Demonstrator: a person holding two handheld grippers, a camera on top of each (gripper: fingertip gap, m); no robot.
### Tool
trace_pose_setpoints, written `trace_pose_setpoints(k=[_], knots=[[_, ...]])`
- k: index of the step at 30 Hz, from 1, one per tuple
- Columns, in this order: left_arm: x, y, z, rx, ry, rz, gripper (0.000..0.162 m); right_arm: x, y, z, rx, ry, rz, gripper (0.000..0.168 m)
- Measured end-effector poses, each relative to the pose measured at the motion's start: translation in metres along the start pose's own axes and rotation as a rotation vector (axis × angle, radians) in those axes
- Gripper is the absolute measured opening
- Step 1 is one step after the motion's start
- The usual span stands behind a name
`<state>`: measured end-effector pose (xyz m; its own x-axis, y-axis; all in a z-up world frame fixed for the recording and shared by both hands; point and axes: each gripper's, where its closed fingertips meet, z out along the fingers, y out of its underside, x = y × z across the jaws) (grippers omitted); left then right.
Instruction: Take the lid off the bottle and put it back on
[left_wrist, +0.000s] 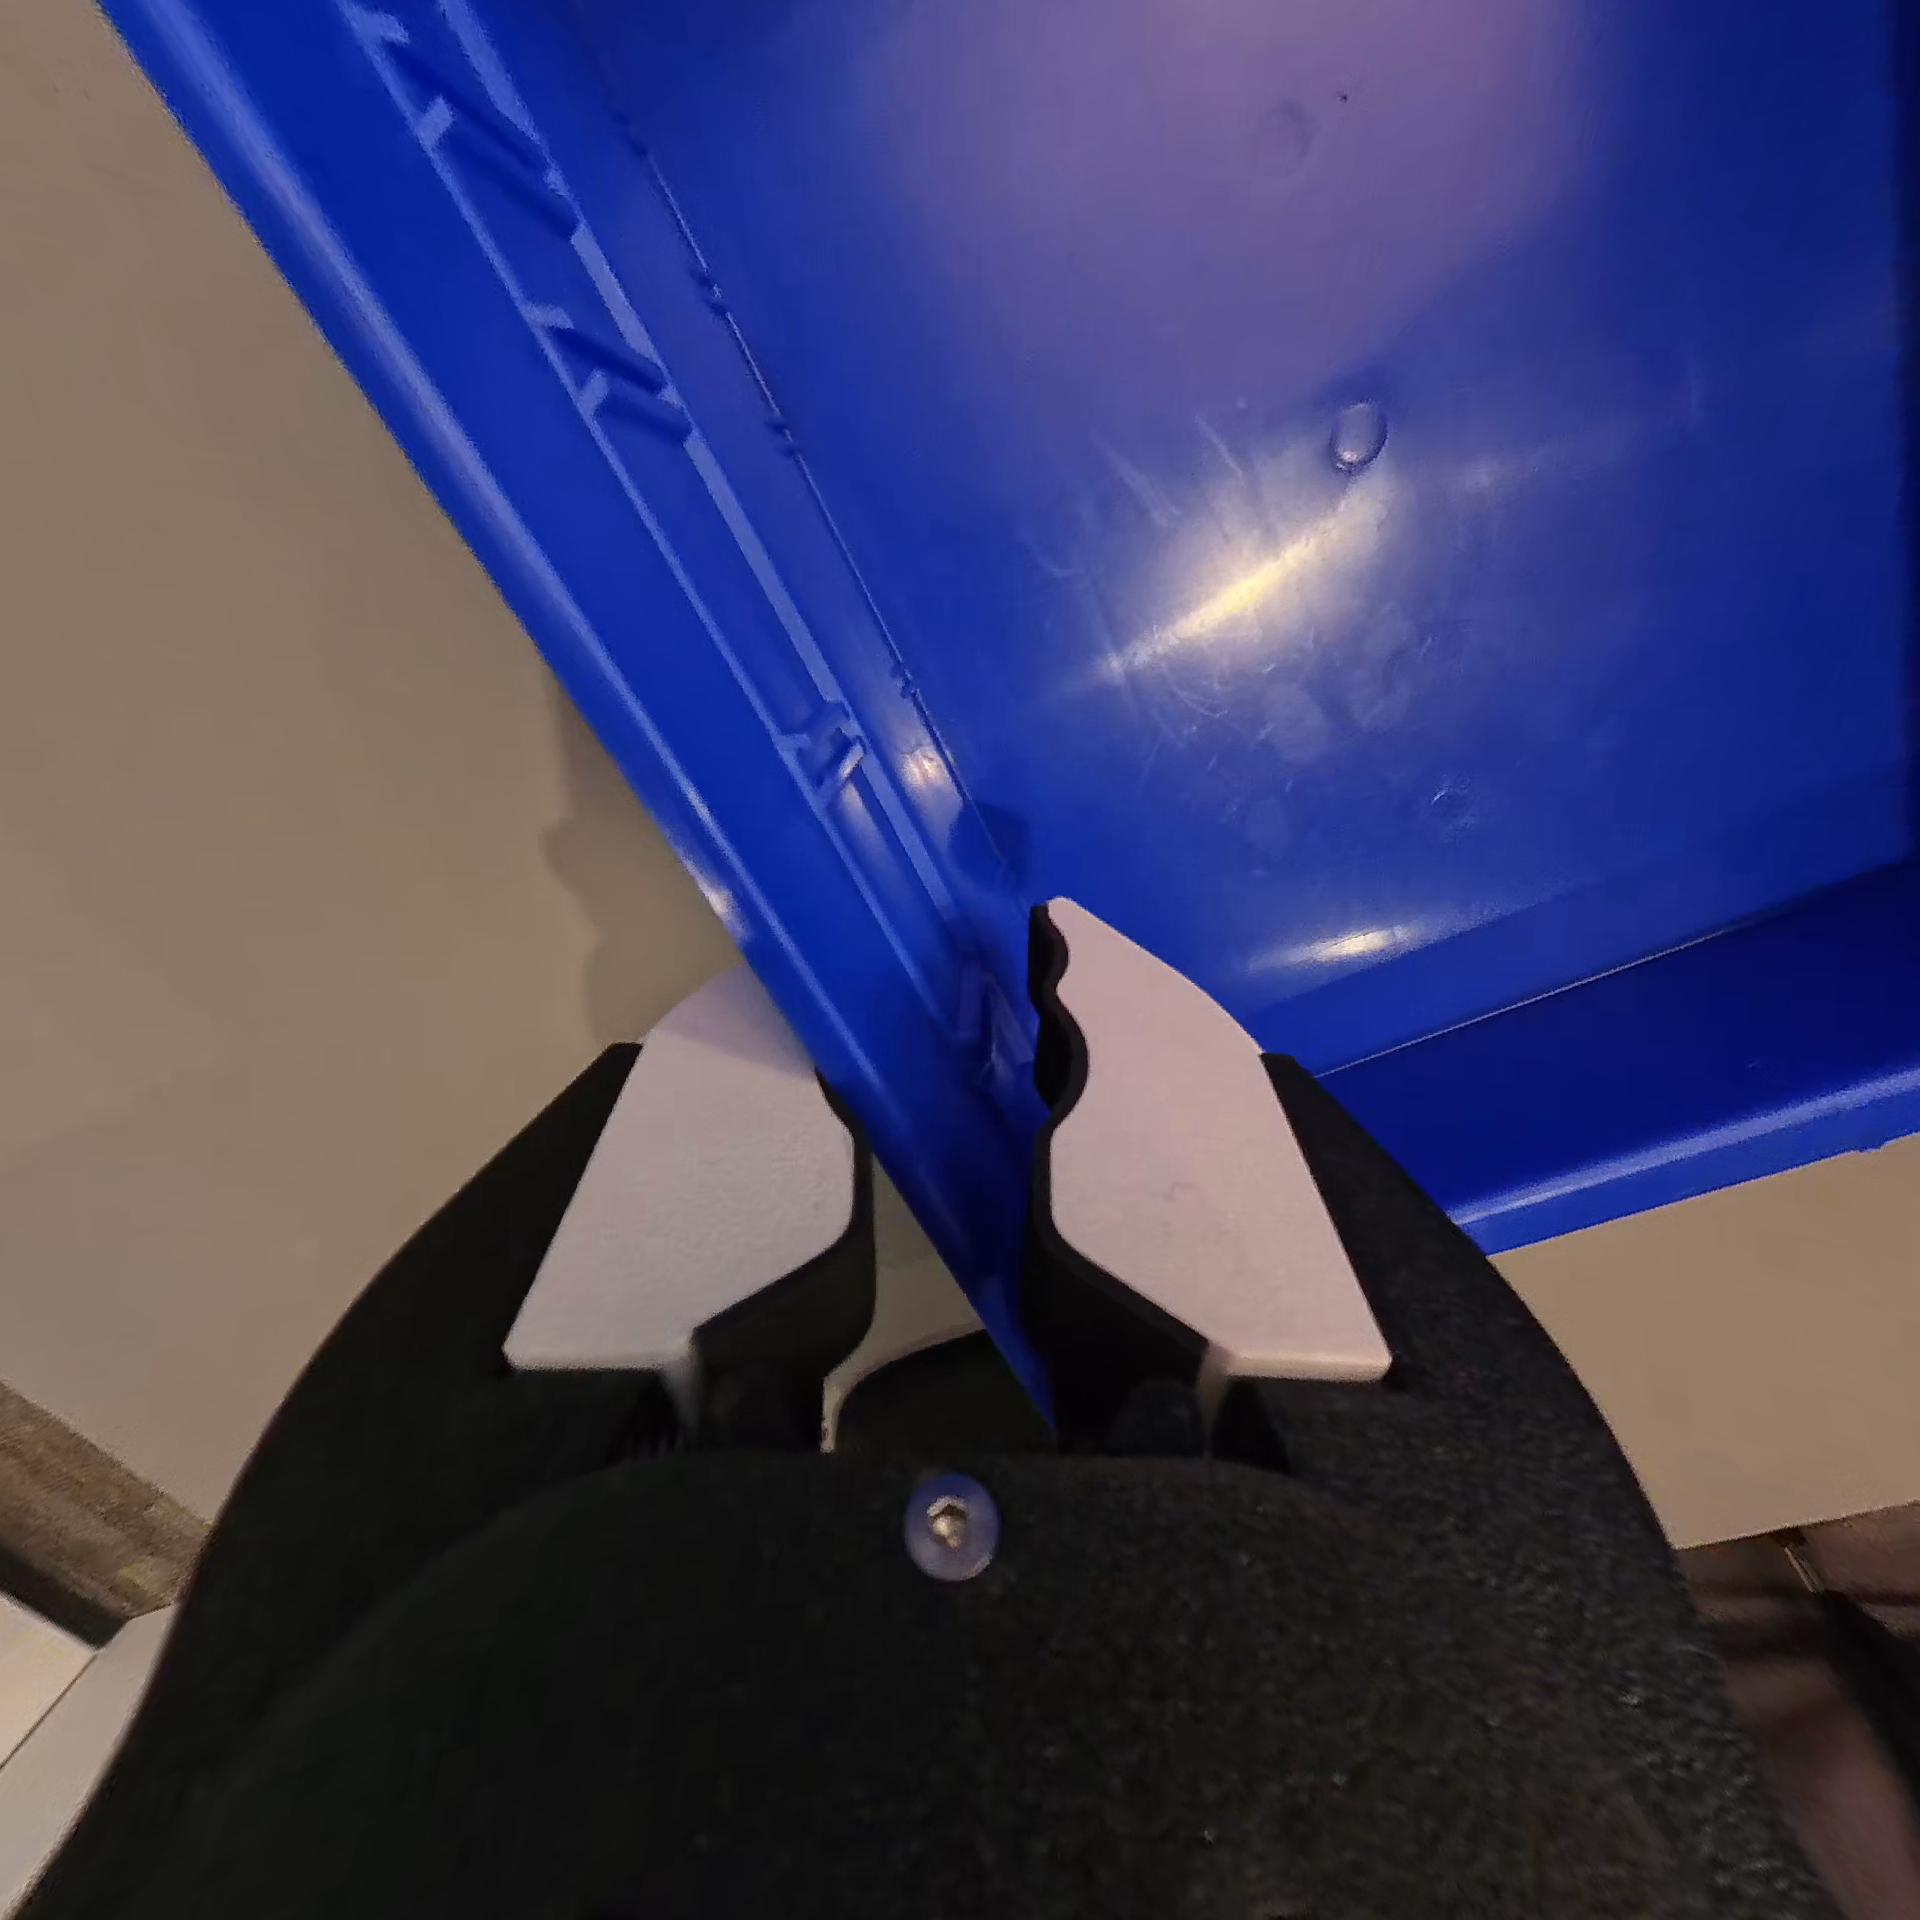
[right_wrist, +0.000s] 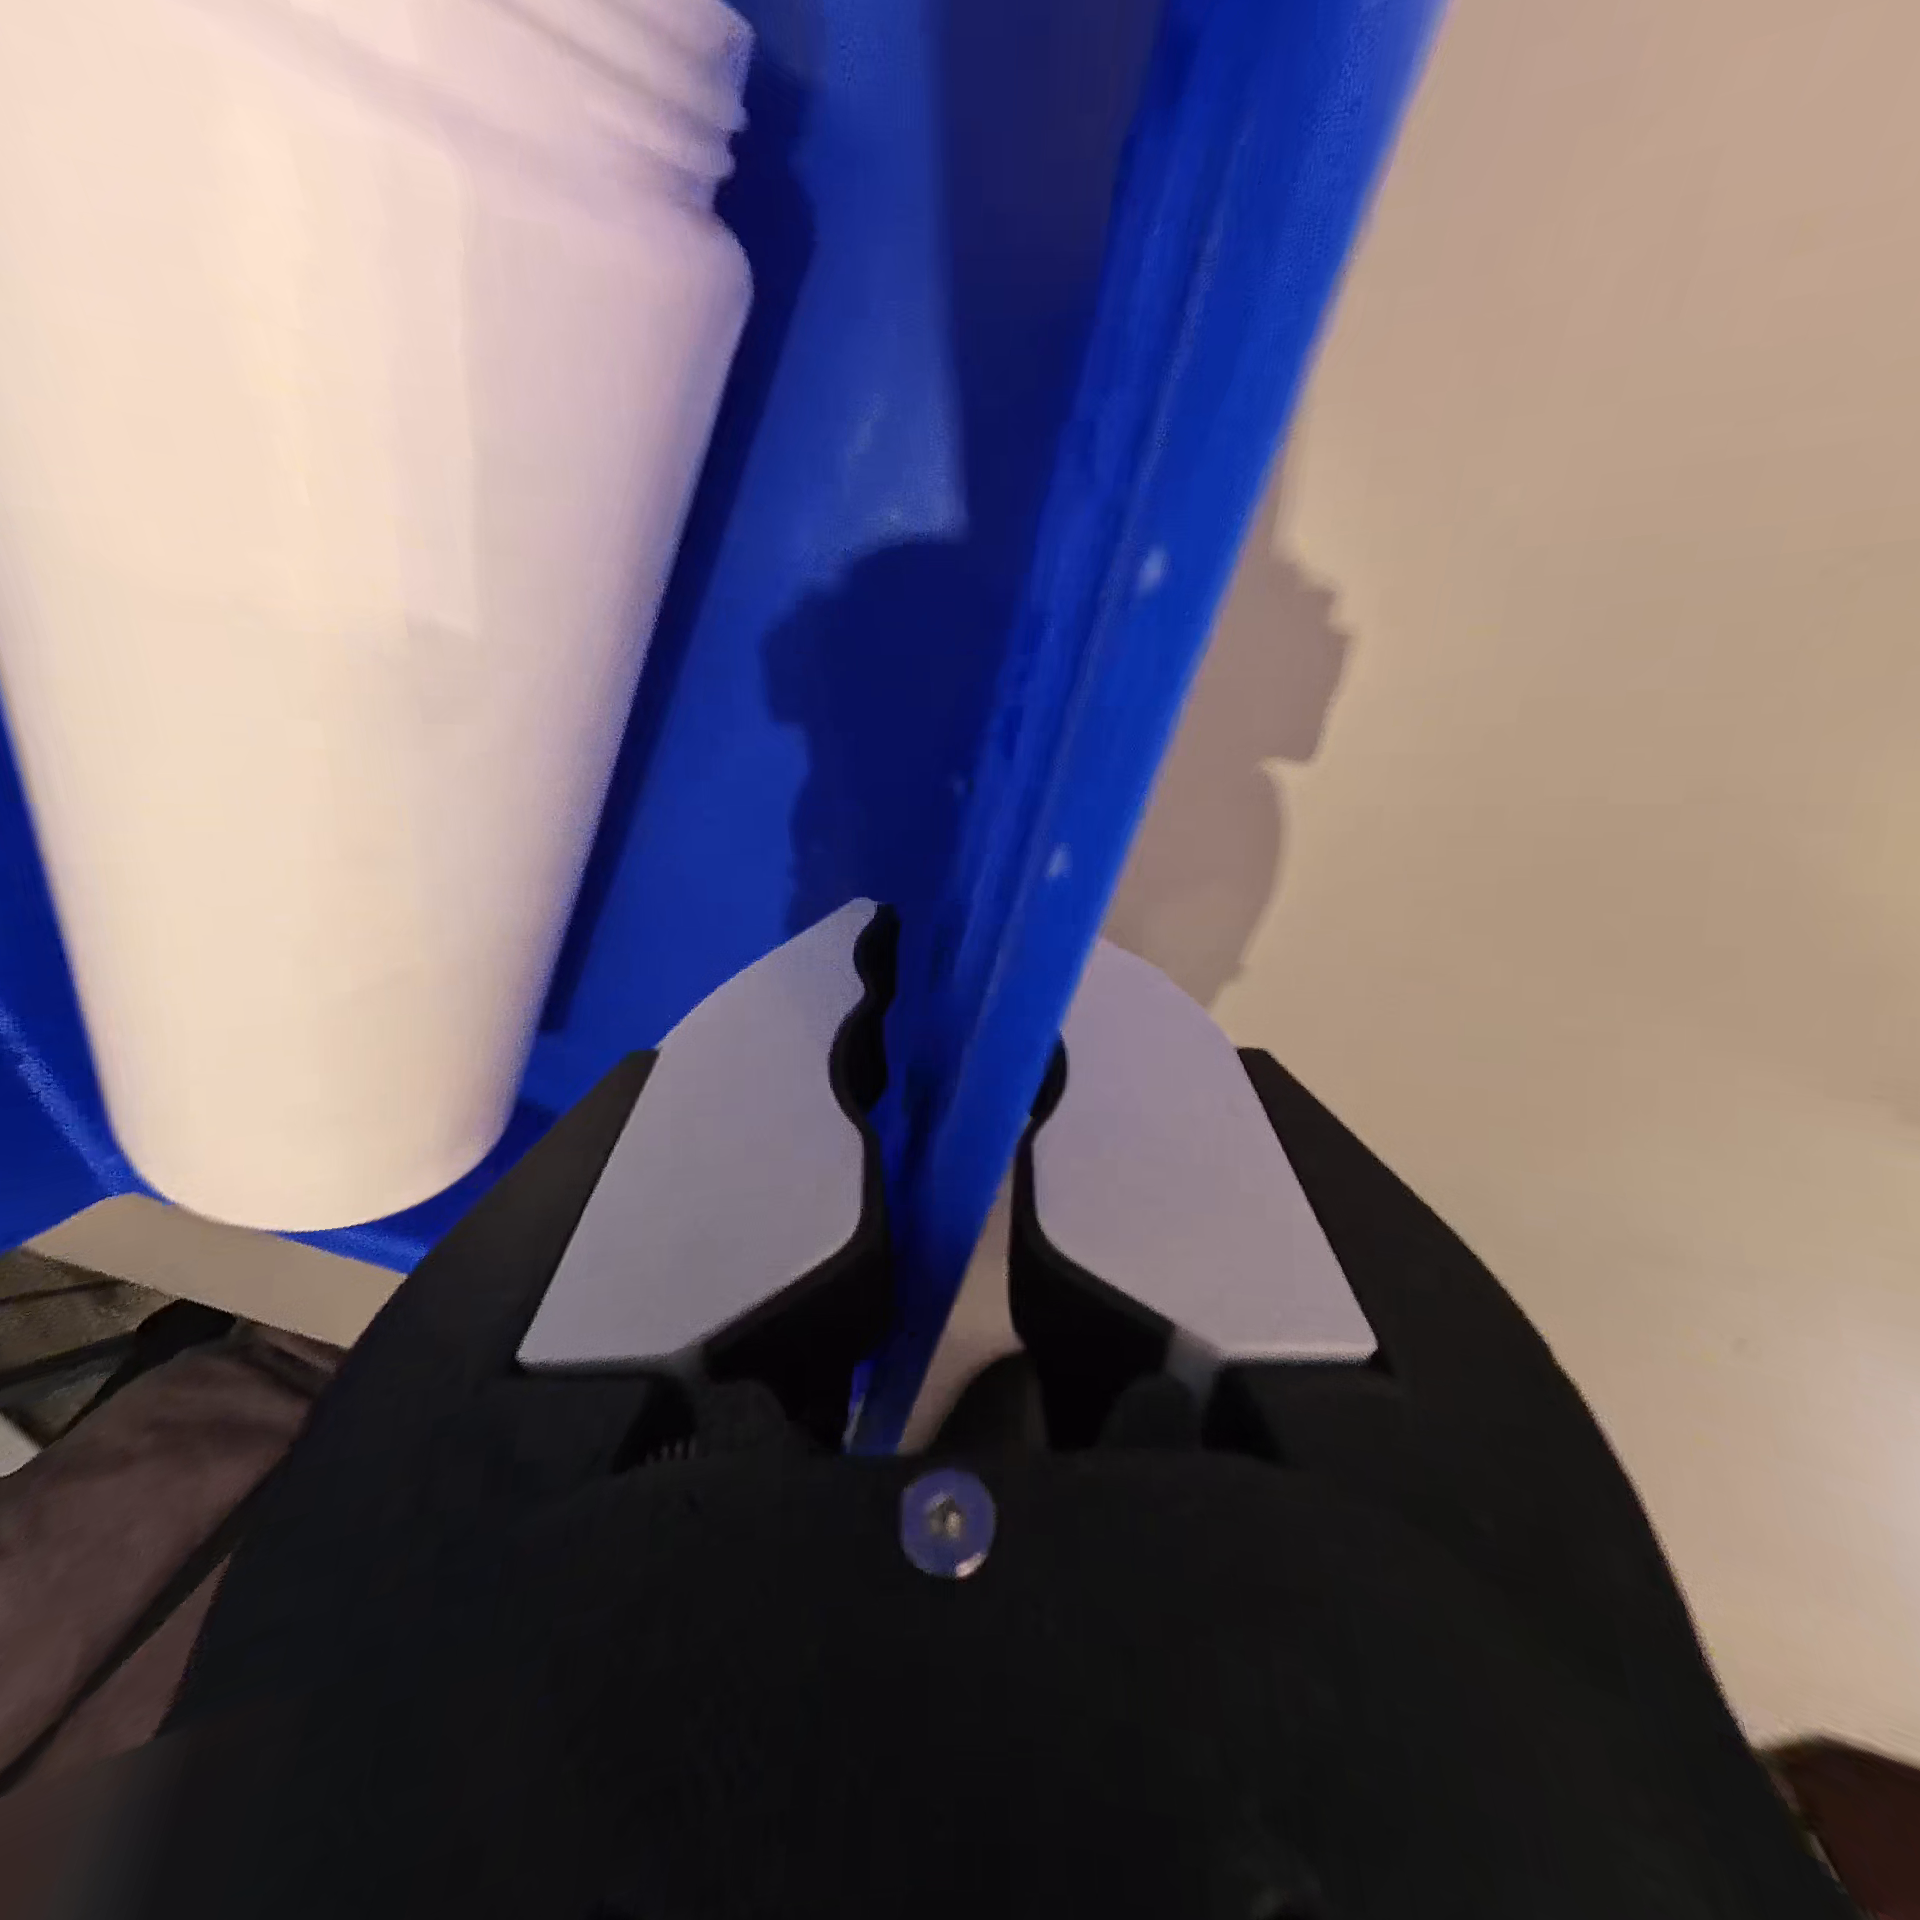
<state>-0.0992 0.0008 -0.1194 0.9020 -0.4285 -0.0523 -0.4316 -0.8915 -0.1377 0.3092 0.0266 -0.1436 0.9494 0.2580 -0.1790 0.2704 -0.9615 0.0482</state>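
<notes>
Beige tabletop (right_wrist: 1558, 416) | both claws, left (left_wrist: 940, 1039) and right (right_wrist: 971, 997), clamped on blue bin (left_wrist: 1247, 416) walls | white bottle (right_wrist: 343, 571) uncapped, threads bare.

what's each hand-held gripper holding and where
Both clamp the blue bin by its side walls: left hand-held gripper on one rim, right hand-held gripper on another.

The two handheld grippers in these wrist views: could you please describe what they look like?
The left gripper and right gripper look alike: a matte black, rough-textured body forking into two arms, each carrying a flat pale grey-white finger plate with a curved tip and a wavy black inner pad. A small silver screw sits centrally. No cables or sleeves show.
</notes>
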Motion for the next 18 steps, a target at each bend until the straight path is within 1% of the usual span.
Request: trace_pose_setpoints(k=[3,6,8,9,11,12,14,18], knots=[[0.005,-0.001,0.0,0.0,-0.025,0.01,0.03,0.009,0.006,0.005,-0.086,0.062,0.013,0.025],[0.01,-0.004,0.0,0.011,-0.025,0.02,0.031,0.014,0.008,0.003,-0.1,0.084,0.035,0.024],[0.014,-0.006,0.0,0.024,-0.005,0.026,0.031,0.016,0.009,0.003,-0.113,0.067,0.043,0.024],[0.017,-0.008,0.0,0.034,0.01,0.032,0.031,0.017,0.01,0.003,-0.12,0.045,0.052,0.022],[0.022,-0.009,0.0,0.044,0.046,0.047,0.033,0.015,0.011,0.003,-0.135,-0.004,0.045,0.011],[0.026,-0.008,-0.001,0.04,0.077,0.063,0.036,0.015,0.012,0.003,-0.138,-0.012,0.031,0.008],[0.03,-0.004,-0.003,0.03,0.139,0.088,0.042,0.016,0.012,0.003,-0.139,-0.022,0.022,0.008],[0.034,-0.003,-0.023,0.082,0.243,0.097,0.043,0.016,0.015,0.003,-0.126,-0.048,-0.014,0.006]])
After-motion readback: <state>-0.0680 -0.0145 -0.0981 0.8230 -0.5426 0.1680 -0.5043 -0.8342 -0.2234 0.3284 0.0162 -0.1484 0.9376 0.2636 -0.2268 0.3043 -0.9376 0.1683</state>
